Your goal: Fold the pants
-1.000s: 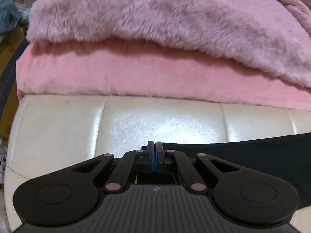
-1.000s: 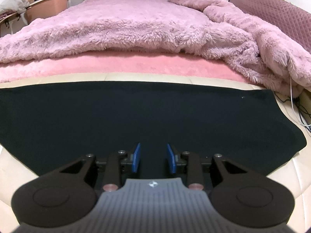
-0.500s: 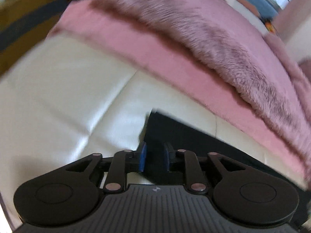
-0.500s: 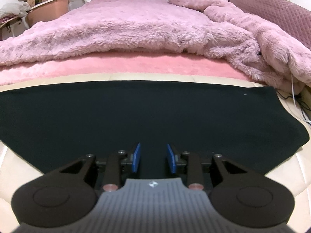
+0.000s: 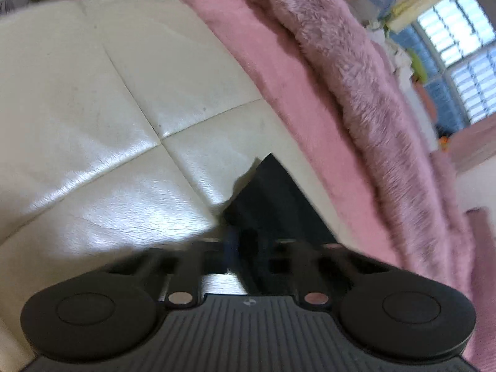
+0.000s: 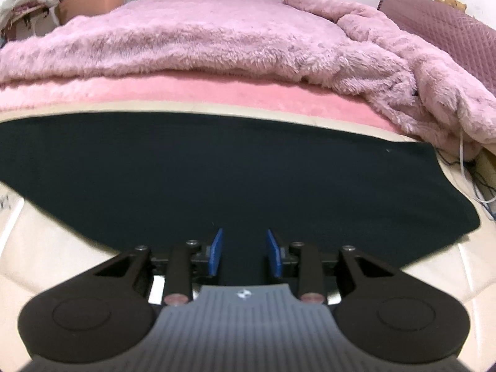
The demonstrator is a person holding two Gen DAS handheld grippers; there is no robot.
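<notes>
Jaws of the right gripper stand apart above the black pants, spread flat on the cream bench. The left gripper is blurred at a pants corner; I cannot tell its jaws' state.

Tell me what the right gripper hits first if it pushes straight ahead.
Probably the black pants, which lie spread directly ahead of the open right gripper; beyond them comes the pink bedding. Its height above the cloth is unclear.

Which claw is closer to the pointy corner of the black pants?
The left claw. The pants corner pokes up just past its blurry fingers. The right claw is open over the wide middle of the pants, and that view shows no pointy corner nearby.
</notes>
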